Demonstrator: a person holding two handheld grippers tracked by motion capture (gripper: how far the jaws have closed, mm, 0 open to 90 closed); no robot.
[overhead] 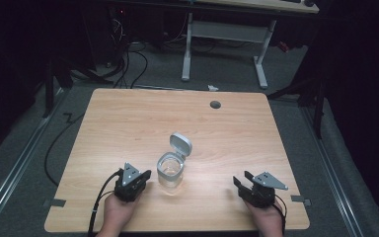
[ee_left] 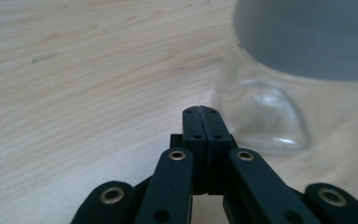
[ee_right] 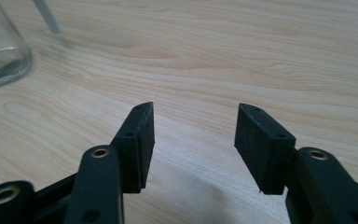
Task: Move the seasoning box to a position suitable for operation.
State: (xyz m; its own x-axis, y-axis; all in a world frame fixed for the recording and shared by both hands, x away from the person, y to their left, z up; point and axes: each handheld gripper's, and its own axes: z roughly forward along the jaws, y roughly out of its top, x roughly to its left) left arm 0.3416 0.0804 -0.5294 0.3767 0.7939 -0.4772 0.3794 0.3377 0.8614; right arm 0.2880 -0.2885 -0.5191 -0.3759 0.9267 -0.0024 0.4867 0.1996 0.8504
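I am working at a light wooden surface (overhead: 128, 118) with a round cable hole (overhead: 215, 104) near its far edge. It is sitting on grey carpet in a dark room, with cables trailing on the floor at the far left and the white legs of another desk (overhead: 224, 44) standing beyond it.

A clear glass jar (overhead: 170, 173) is standing upright near the middle of the near half of the surface, its grey flip lid (overhead: 180, 144) hanging open at the back.

I am holding my left hand-held gripper (overhead: 145, 175) just beside the jar on its left, its jaws pressed fully together with nothing between them; its own view is showing the jar's base close by. I am keeping my right hand-held gripper (overhead: 242, 179) well apart from the jar on the right, its jaws standing wide and gripping nothing, bare wood between them.
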